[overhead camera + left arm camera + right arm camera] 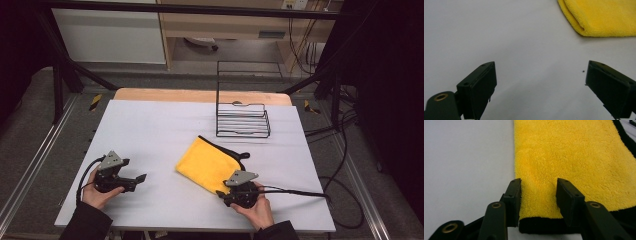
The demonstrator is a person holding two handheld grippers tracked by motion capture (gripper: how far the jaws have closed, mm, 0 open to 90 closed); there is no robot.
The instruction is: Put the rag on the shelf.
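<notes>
A folded yellow cloth (207, 162) with a black edge lies on the white table (150, 130), right of centre. My right gripper (220, 193) sits at the cloth's near corner. In the right gripper view its jaws (538, 187) straddle that corner of the cloth (574, 157). The fabric between them lies flat, and the left jaw stands at the cloth's edge. My left gripper (139, 181) rests at the near left, apart from the cloth. Its jaws (540, 75) are wide open over bare table, with the cloth (604, 17) farther ahead on the right.
A black wire rack (243, 120) stands at the back right of the table, behind the cloth. A black cable (295, 191) trails right from my right gripper. Bare white tabletop lies between my two hands and across the left half.
</notes>
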